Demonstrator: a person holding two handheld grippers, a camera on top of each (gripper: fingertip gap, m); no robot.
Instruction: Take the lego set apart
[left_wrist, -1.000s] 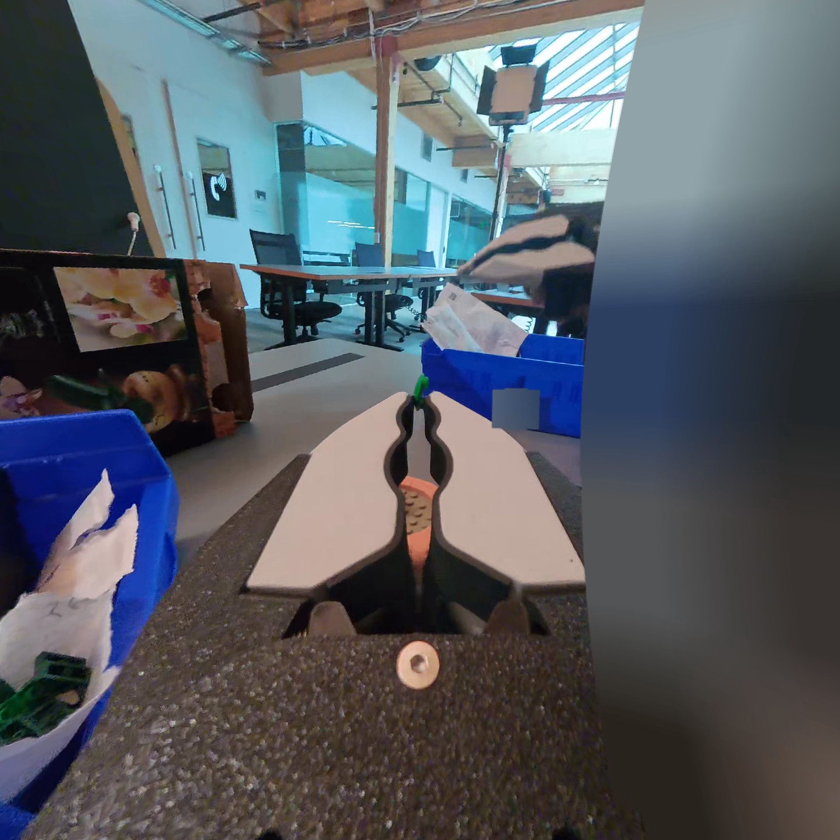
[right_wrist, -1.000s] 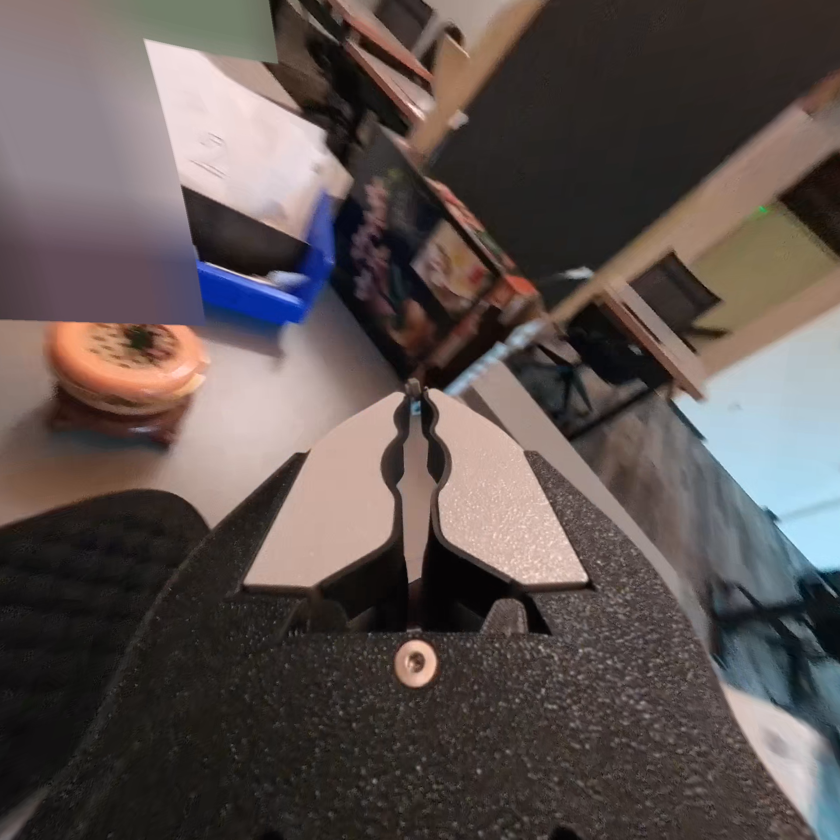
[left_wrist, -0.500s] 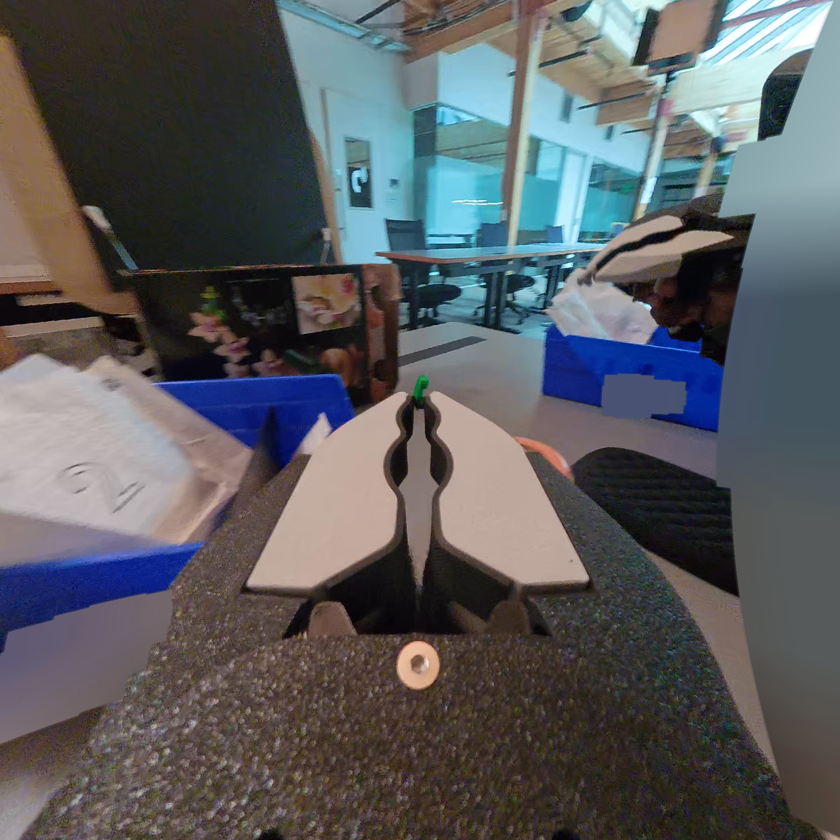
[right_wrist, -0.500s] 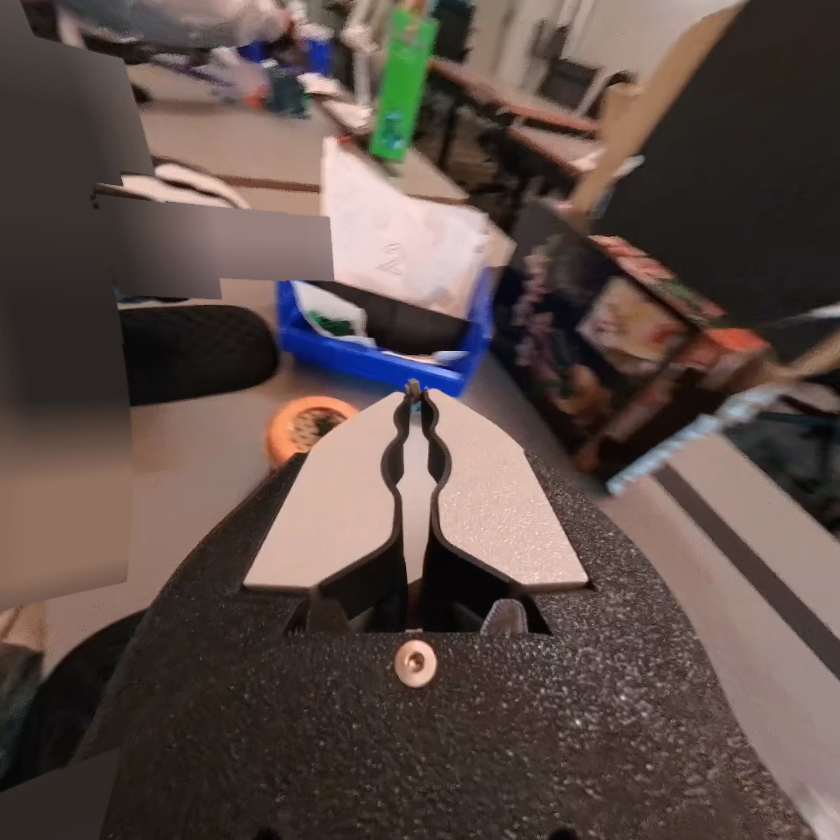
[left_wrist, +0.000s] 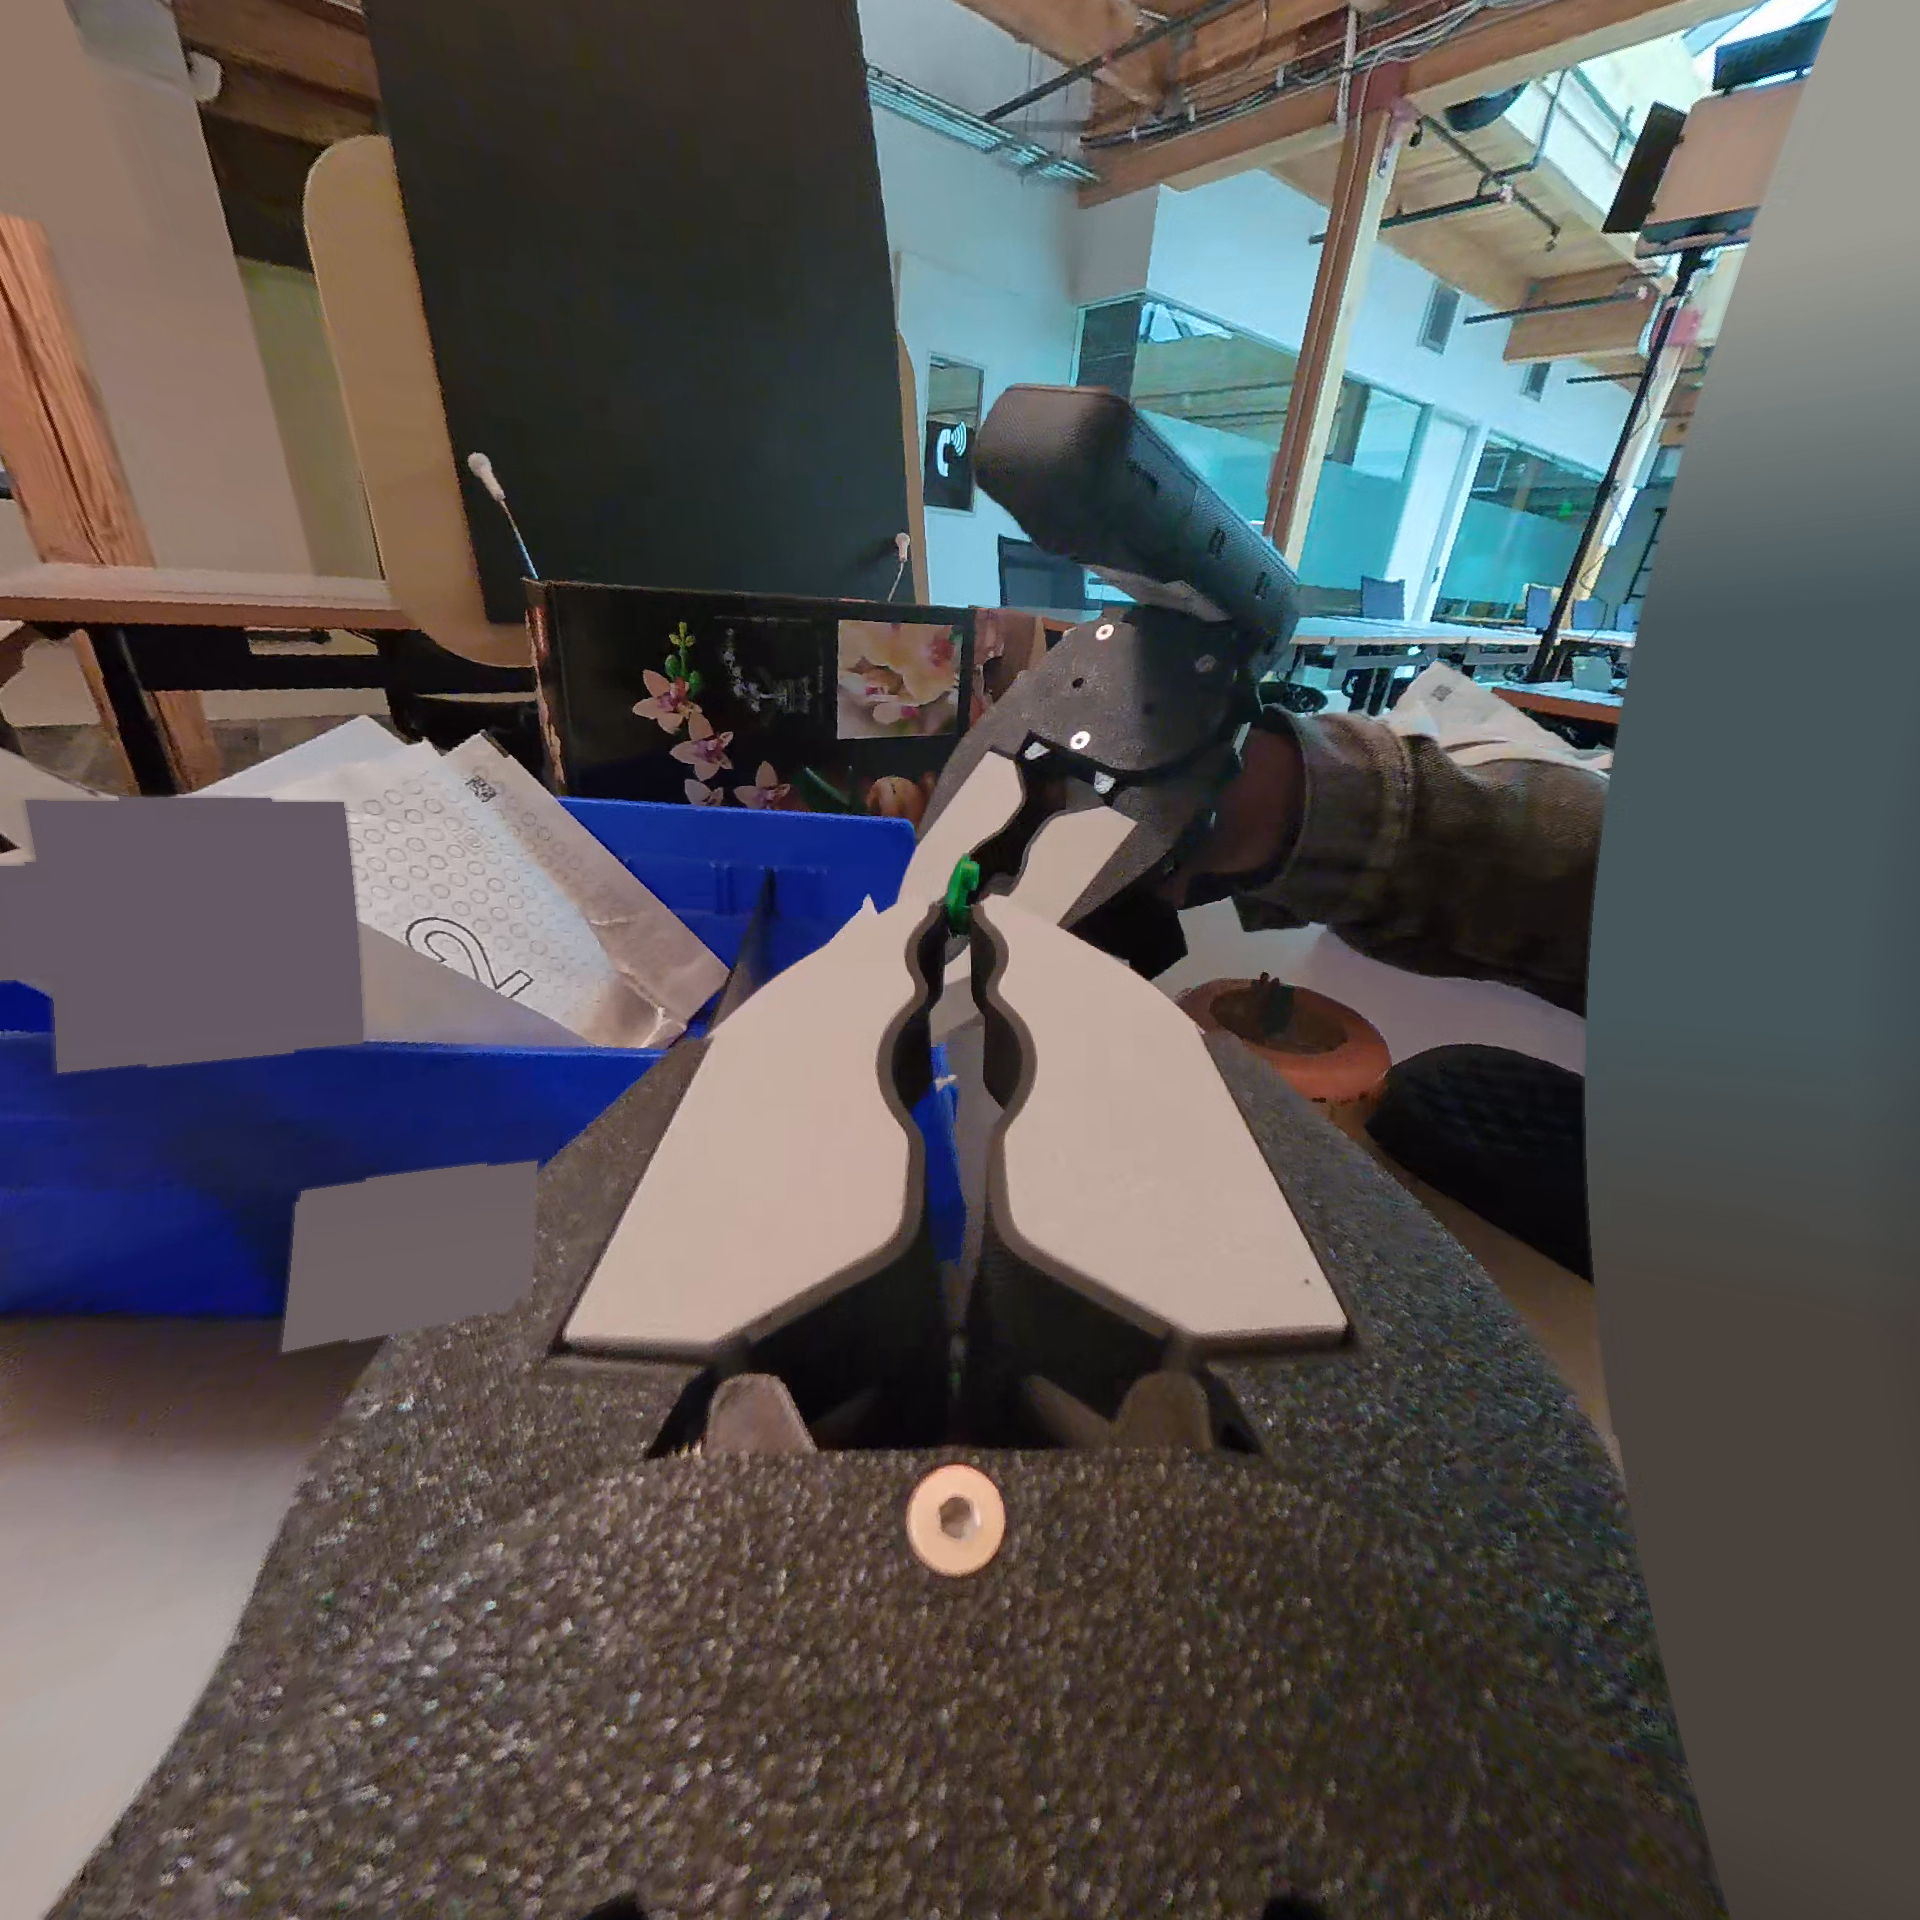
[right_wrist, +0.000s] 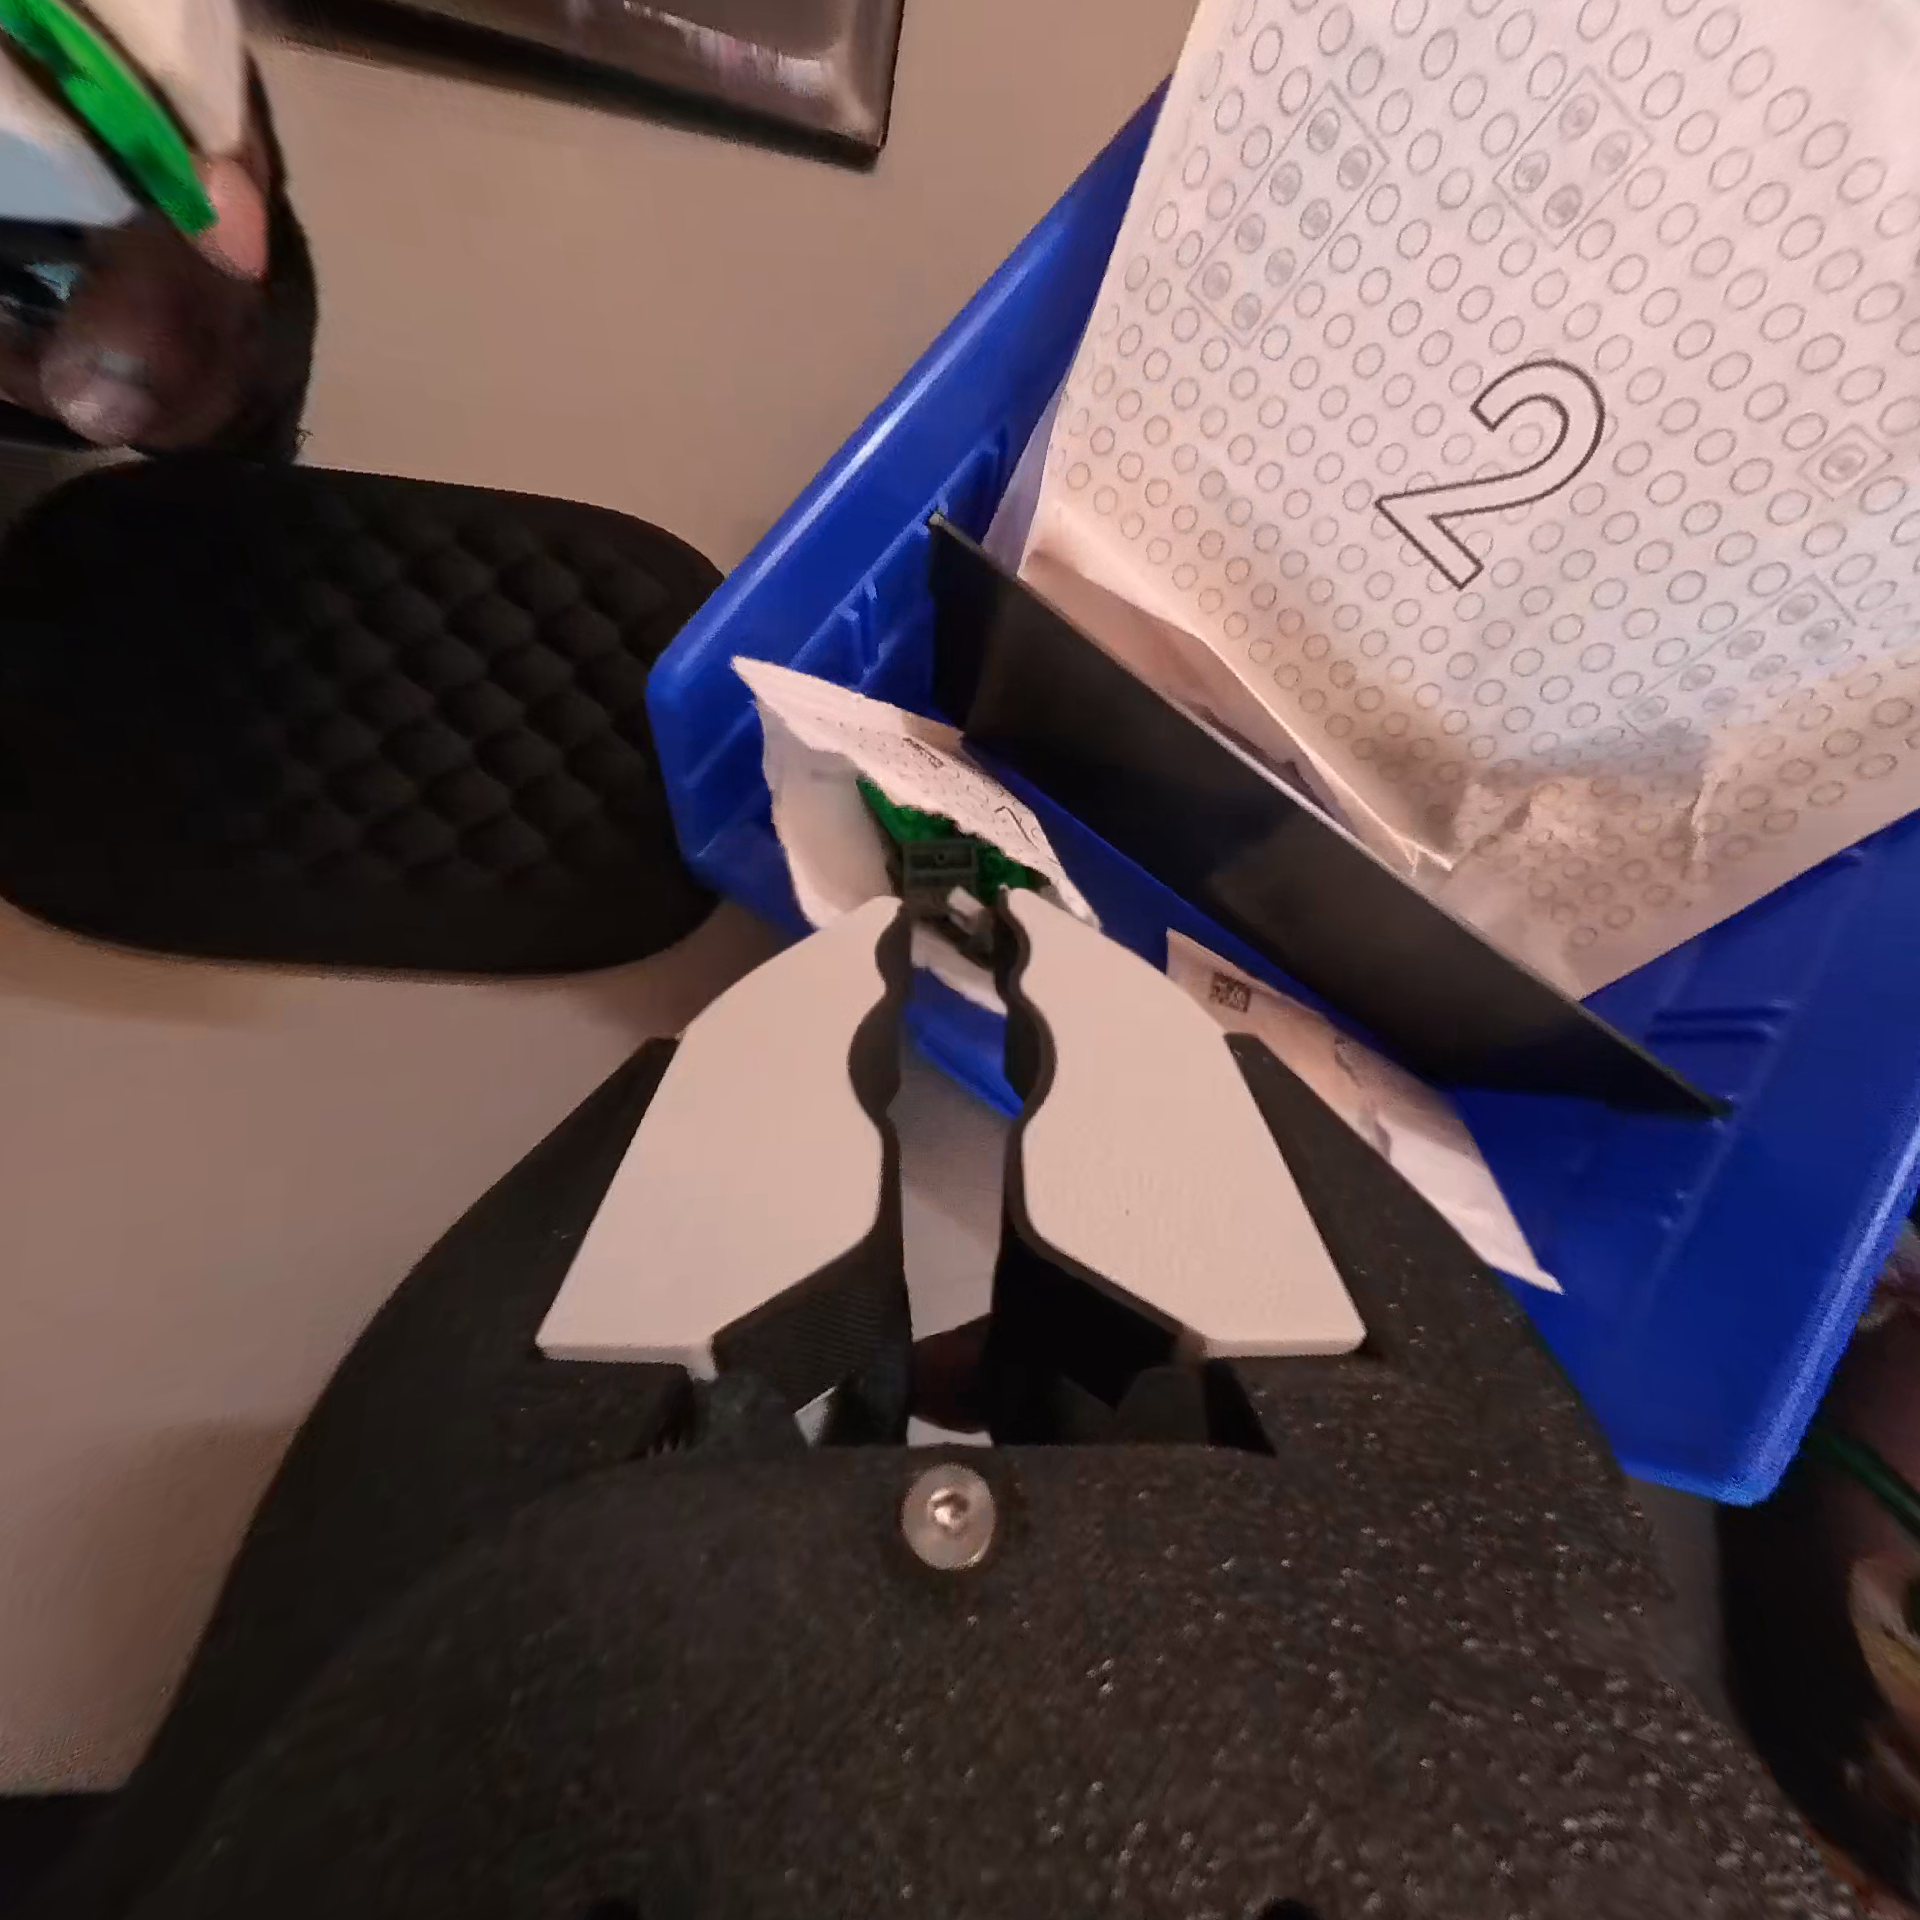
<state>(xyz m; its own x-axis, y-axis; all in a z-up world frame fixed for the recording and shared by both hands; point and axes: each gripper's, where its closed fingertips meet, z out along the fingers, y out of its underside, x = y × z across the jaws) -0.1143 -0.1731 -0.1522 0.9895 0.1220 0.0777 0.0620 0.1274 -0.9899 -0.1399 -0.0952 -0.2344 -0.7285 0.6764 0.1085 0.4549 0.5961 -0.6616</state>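
Observation:
My left gripper (left_wrist: 958, 914) is shut on a small green lego piece (left_wrist: 960, 881) that sticks out above its tips. It is held in the air near the blue bin (left_wrist: 260, 1164). My right gripper (right_wrist: 951, 920) points down into that bin's near compartment (right_wrist: 790, 582) with its jaws slightly apart and nothing between them. Just past its tips, a small dark piece (right_wrist: 935, 860) lies among green pieces in a torn paper bag (right_wrist: 821, 748). The right gripper also shows in the left wrist view (left_wrist: 1023, 847). The terracotta lego pot (left_wrist: 1288, 1039) stands on the table.
A numbered paper bag (right_wrist: 1507, 416) fills the bin's far compartment behind a black divider (right_wrist: 1247, 852). A black quilted pad (right_wrist: 312, 727) lies beside the bin. The lego box with flower pictures (left_wrist: 769, 696) stands behind the bin. A sleeved arm (left_wrist: 1423, 831) holds the right gripper. My right fingertips sit around 12 cm from my left ones. Measured from the fingertips, the terracotta lego pot (left_wrist: 1288, 1039) is 12 cm or so from the right gripper and 20 cm from the left.
Both views have swung toward the blue bin with the numbered bag. The right gripper has tilted down over it and its jaws have parted. The left gripper still grips the green piece.

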